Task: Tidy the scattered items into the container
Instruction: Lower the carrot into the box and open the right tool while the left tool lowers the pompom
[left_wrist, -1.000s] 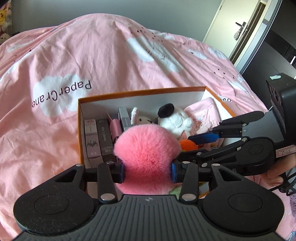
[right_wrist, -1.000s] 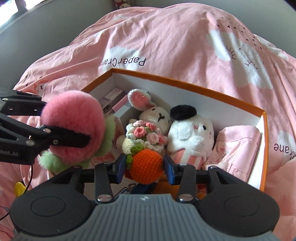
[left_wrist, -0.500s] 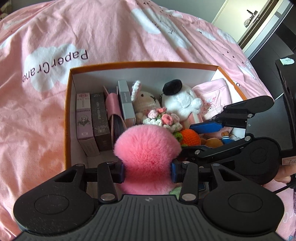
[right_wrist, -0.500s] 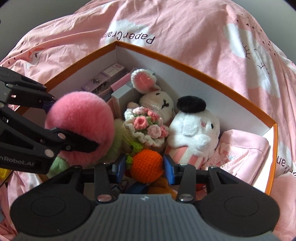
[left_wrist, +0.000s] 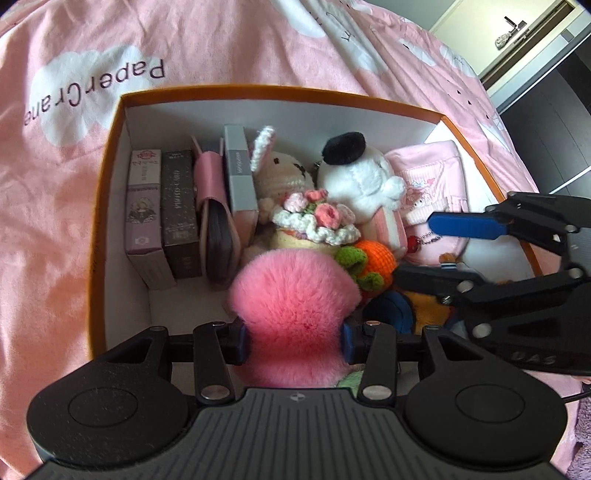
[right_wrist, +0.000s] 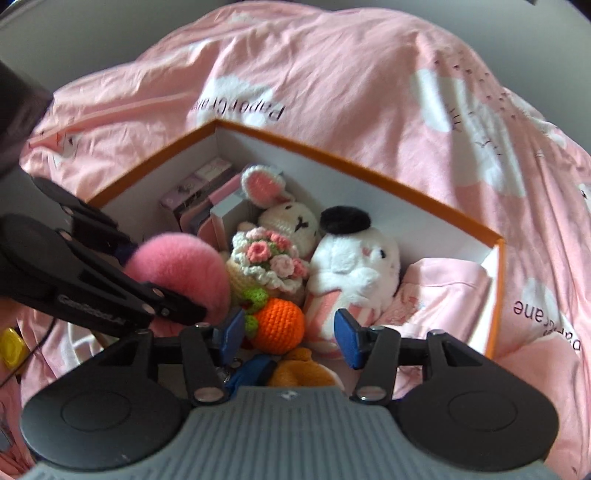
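Pointing steeply down into the orange-rimmed white cardboard box (left_wrist: 110, 192) on the pink cloud-print bedspread (left_wrist: 55, 221), both grippers hang over its near end. Left gripper (left_wrist: 293, 339) is clamped on the fluffy pink pom-pom (left_wrist: 291, 295), held above the box's near-left floor. Right gripper (right_wrist: 290, 334) is opening: jaws clear of the orange crocheted carrot (right_wrist: 280, 325), which sits between them inside the box, just in front of the crocheted flower bouquet (right_wrist: 273, 258) and white plush dog with black beret (right_wrist: 354, 266).
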